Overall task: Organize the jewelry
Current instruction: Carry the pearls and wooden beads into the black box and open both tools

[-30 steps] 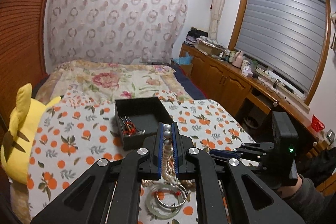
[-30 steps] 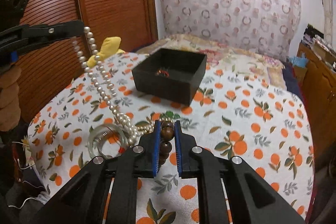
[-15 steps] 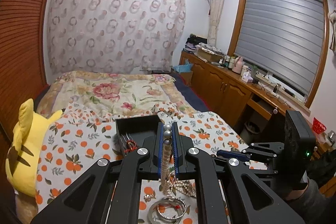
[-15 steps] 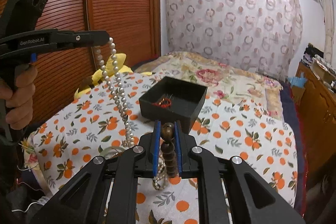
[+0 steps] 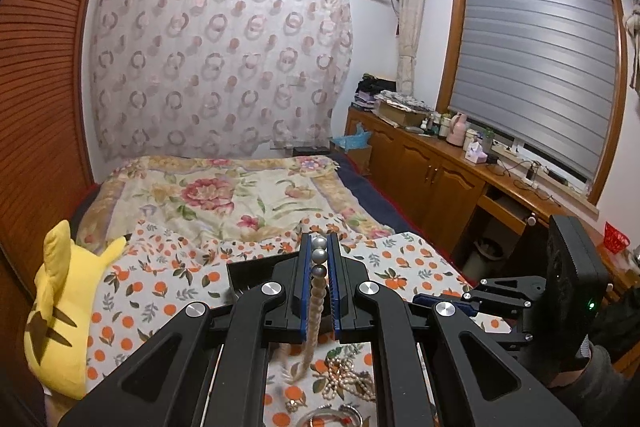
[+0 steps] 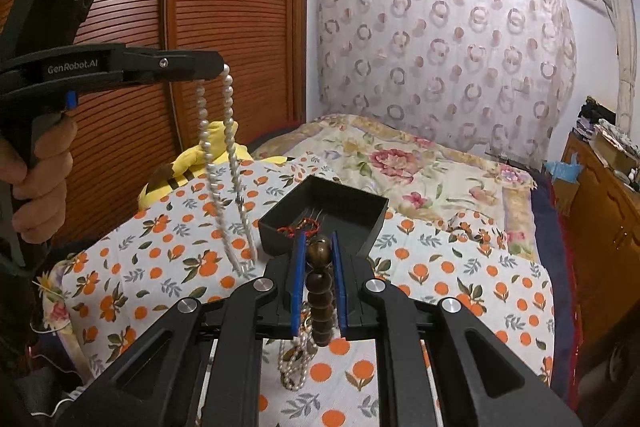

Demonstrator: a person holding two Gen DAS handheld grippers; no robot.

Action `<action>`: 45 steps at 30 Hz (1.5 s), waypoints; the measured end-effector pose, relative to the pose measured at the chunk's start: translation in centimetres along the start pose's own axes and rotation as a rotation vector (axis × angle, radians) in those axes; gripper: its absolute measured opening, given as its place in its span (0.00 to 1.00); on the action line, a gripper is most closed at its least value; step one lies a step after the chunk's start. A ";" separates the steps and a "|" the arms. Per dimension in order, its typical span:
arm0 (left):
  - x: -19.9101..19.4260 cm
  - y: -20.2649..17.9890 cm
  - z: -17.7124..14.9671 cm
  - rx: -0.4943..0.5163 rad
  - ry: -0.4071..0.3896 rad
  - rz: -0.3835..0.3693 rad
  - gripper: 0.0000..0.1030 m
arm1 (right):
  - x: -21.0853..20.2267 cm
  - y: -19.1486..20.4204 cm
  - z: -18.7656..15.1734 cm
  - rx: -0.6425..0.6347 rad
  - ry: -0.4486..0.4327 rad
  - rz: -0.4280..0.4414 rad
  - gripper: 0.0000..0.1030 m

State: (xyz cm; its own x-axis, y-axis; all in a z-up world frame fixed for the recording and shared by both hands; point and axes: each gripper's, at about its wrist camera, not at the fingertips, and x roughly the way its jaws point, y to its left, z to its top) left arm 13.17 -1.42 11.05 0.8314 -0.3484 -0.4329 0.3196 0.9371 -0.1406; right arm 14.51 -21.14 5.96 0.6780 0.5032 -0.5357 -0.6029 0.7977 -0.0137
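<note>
Pearl necklace [image 6: 224, 163] hangs as a doubled strand from my left gripper [image 5: 319, 251], its bottom loop swinging just clear of the orange-print bedspread [image 6: 460, 267]. I pinch it by the top few beads so the whole length drops straight and doesn't snag the heap underneath; judging by the slack, it is free of the pile

Brown wooden bead string [image 6: 320, 291] sits in my right gripper [image 6: 316, 247], big bead at the tips, the rest running back between the fingers and dangling below. Holding it high looks meant to pull it out of the tangle, but a finer strand of small pearls [image 6: 294, 363] hangs with it, so I'd say it's not fully separated yet

Black box [image 6: 326, 217] is the likely drop point: on the bedspread just beyond my right tips, open top, a red cord and some thin pins already inside. From the left wrist view it's mostly hidden behind the left fingers

Leftover jewelry pile [image 5: 348, 379] lies on the bedspread below the left gripper, near side, with bangles at the frame's bottom edge

Tongs: left nearly fully closed, clamped on the pearls. Right narrow, pads pressing the wooden beads

Yellow plush [image 5: 60, 311] far left, not in the way
</note>
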 end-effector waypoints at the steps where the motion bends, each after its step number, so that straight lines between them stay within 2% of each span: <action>1: 0.2 0.1 0.2 0.000 0.001 0.001 0.06 | 0.2 -0.2 0.2 -0.001 -0.002 0.001 0.14; 7: 1.4 0.6 1.5 -0.002 0.001 0.002 0.06 | 1.1 -0.9 1.8 -0.006 -0.025 0.014 0.14; 17: 4.7 2.0 5.6 0.003 -0.007 0.015 0.06 | 3.4 -2.7 5.2 -0.015 -0.052 0.027 0.14; 21: 6.3 2.9 6.0 -0.006 0.007 0.012 0.06 | 4.7 -3.4 6.0 -0.016 -0.055 0.042 0.14; 25: 8.9 4.4 4.6 -0.022 0.058 0.011 0.07 | 6.7 -3.9 6.1 -0.013 -0.041 0.050 0.14; 33: 13.8 7.1 -0.4 -0.063 0.181 0.011 0.07 | 11.5 -5.4 5.4 0.027 0.011 0.065 0.14; 40: 15.5 8.3 -3.3 -0.074 0.241 0.017 0.07 | 14.6 -6.2 4.6 0.065 0.065 0.086 0.14; 45: 15.7 8.2 -4.3 -0.076 0.256 0.016 0.07 | 15.7 -6.2 4.1 0.088 0.091 0.094 0.15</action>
State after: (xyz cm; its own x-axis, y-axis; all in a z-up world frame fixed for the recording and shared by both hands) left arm 26.86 0.93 -0.73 0.6909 -0.3260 -0.6453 0.2644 0.9447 -0.1941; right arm 30.68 -16.83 1.09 0.5769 0.5484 -0.6054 -0.6205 0.7762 0.1119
